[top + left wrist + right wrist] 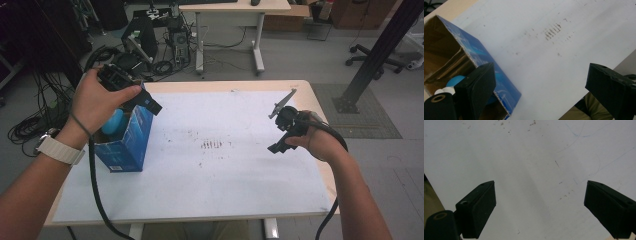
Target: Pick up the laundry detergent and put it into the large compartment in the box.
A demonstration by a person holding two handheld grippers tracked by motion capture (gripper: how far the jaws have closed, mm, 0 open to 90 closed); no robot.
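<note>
I am at a worktop (pixel 225 200) covered with a white sheet, holding a two-fingered gripper in each hand.

My left gripper (pixel 150 104) is raised over the left side of the worktop, above an open blue cardboard box (pixel 131 145). The box stands near the left edge of the white sheet with its open top facing up, and its inner walls are plain brown card. Inside it lies a light blue rounded object (pixel 113 121); in the left gripper view I see that same blue object (pixel 455 80) with a small white part beside it, low in the box and partly hidden behind my left finger. My left gripper (pixel 539 87) has its fingers spread wide with nothing between them, and one finger overlaps the rim of the box (pixel 486 60) in that view; I cannot tell whether it touches the card.

My right gripper (pixel 279 142) is held above the right side of the worktop, well apart from the box. In the right gripper view, the right gripper (pixel 540 207) looks down on bare white sheet, and its fingers are also spread wide and hold nothing.

Between my two hands, near the middle of the sheet, is a small cluster of short brown marks (pixel 211 144).
</note>
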